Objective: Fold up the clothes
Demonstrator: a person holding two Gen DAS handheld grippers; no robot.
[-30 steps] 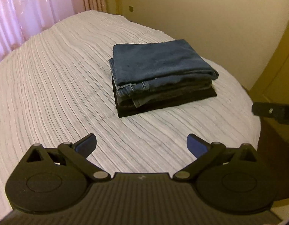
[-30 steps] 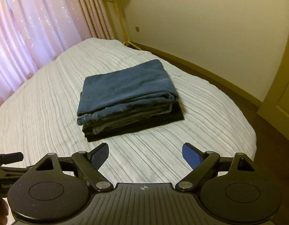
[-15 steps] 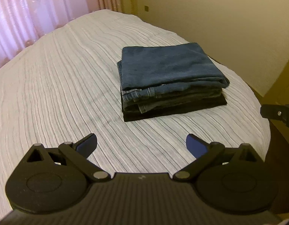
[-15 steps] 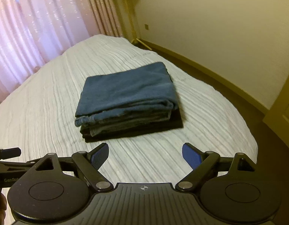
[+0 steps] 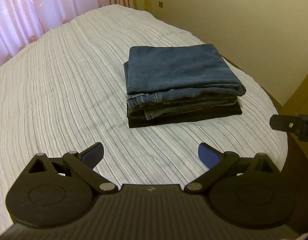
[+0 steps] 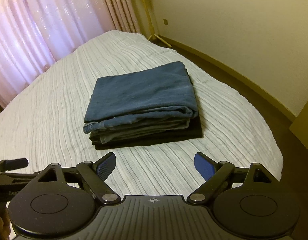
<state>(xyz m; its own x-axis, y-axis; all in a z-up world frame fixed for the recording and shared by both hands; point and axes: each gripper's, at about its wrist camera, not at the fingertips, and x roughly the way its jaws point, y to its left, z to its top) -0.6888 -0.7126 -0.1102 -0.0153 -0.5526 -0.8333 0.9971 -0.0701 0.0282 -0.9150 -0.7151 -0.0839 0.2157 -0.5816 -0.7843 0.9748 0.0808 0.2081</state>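
- A bed point(image 5: 54, 92) with a ribbed white cover is seen, the folded stack set toward its right edge.
- Blue jeans point(image 5: 180, 74) lie folded atop a black garment point(image 5: 194, 116); folding is judged finished.
- The left gripper point(image 5: 151, 154) and right gripper point(image 6: 155, 165) are held wide apart, empty, short of the stack; only withdrawal seems called for.

Two black handheld grippers with blue-padded fingers hover side by side, the left gripper point(image 5: 151, 155) and the right gripper point(image 6: 155, 165) both spread wide and holding nothing; what appears to be a hand point(image 6: 0, 227) shows at the near-left edge.
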